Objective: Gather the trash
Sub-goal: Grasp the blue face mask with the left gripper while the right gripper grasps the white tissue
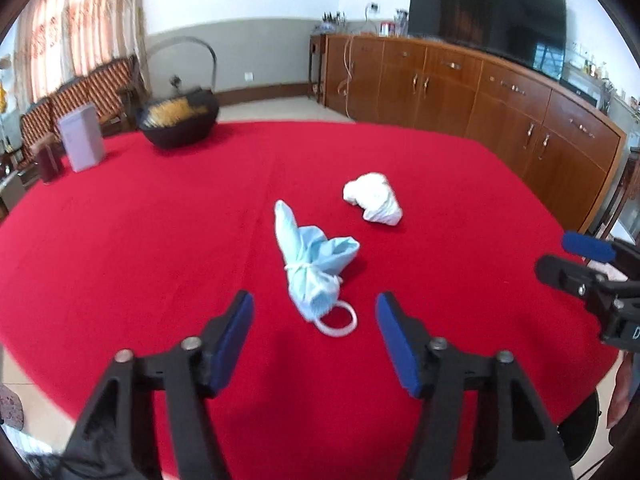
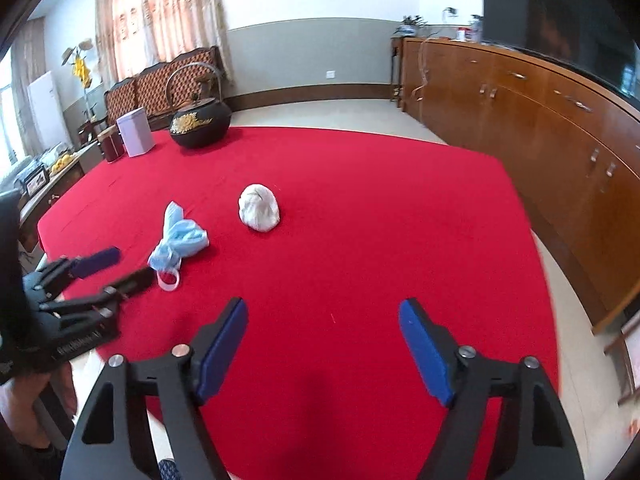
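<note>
From the left wrist view, the left tongs stand spread over the red bench, pinching nothing. A blue mask lies just ahead, its lower end and white loop between the pads, not touched. A white wad lies near, further right.

From the right wrist view, the right tongs are also spread and empty. The wad lies well ahead, the mask to its left, just beside the left tongs. A black kettle stands at the far edge.
</note>
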Tool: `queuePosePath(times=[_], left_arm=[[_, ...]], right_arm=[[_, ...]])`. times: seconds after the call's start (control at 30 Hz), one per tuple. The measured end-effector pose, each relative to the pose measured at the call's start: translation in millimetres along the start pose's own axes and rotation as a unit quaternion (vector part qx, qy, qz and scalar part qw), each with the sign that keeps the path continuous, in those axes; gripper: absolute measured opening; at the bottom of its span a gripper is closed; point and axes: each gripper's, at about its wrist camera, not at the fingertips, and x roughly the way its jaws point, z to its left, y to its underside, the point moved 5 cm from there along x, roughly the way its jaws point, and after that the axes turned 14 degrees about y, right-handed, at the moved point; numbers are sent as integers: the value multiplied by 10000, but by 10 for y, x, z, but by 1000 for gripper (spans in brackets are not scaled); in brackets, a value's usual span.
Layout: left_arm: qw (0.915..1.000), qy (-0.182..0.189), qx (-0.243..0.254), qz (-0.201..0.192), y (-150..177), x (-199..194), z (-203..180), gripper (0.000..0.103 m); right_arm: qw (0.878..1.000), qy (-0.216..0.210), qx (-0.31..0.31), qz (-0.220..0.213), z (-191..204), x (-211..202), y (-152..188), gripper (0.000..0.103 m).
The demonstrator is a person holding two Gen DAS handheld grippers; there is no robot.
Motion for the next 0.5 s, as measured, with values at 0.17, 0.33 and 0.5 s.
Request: queuePosePath(times=[0.17,0.33,0.5], left_arm=[[9998,172,-120,48,-129,153,134,27],[9989,177,-412,-100,-200,117,385,24],[9983,151,-525,-188,-197,107,526,24]], right_arm=[[9993,-257,-134,218,266,389,-242,72],[9979,-352,-405,367,625,739,-392,62],[9971,-391,-456,469,850,981,-539,55]])
